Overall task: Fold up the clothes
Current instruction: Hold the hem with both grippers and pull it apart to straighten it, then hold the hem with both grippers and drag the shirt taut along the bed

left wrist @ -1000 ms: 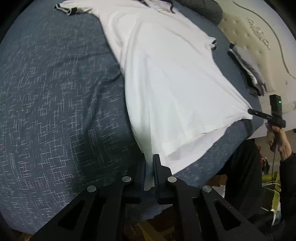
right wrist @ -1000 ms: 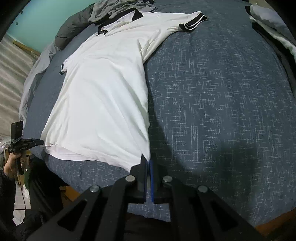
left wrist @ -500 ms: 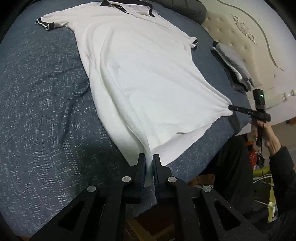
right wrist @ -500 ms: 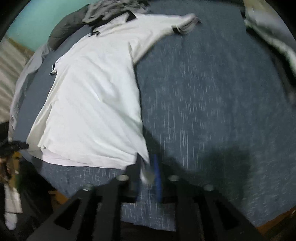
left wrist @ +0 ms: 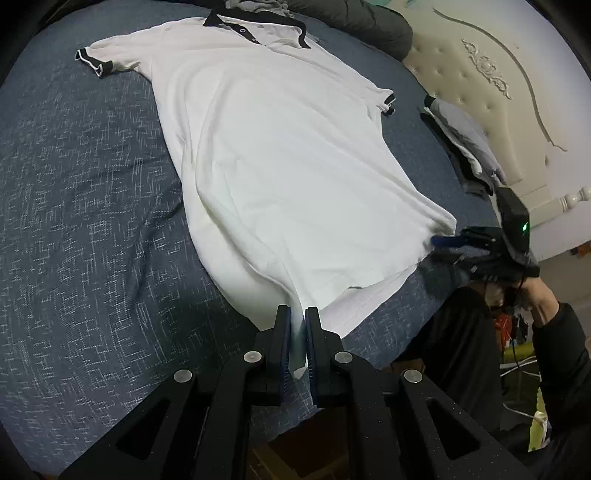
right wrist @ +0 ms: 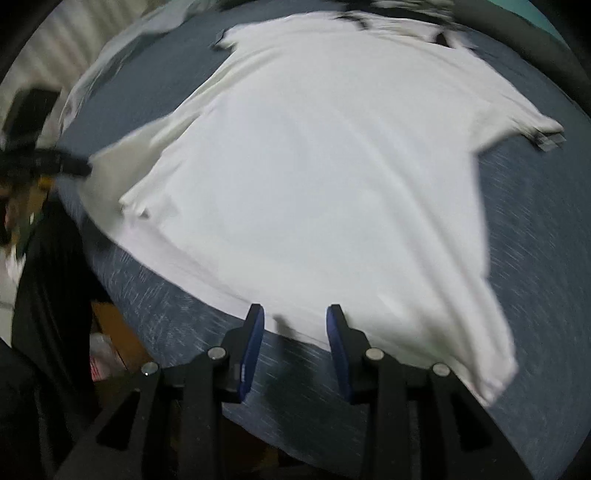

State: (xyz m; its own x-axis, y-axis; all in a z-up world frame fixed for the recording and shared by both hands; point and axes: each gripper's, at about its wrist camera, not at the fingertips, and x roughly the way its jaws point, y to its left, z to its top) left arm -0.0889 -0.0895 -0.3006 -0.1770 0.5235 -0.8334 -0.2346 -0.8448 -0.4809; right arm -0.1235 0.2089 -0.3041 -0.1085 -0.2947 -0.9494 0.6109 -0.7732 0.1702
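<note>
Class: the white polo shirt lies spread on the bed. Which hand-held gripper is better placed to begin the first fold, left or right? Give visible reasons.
Left. The left hand-held gripper is shut on the hem corner of the white polo shirt, ready to carry it. The right hand-held gripper is open at the hem, holding nothing.

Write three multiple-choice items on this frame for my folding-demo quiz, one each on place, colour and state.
1. Where does the white polo shirt lie?
A. on the blue-grey speckled bedspread
B. on a chair
C. on the floor

2. What colour is its collar?
A. red
B. black
C. yellow

3. How stands the left gripper?
A. open, empty
B. out of sight
C. shut on the hem

Answers: 1 A, the shirt is spread flat on the bedspread; 2 B, the collar band is black; 3 C, white cloth sits pinched between its fingers.
</note>
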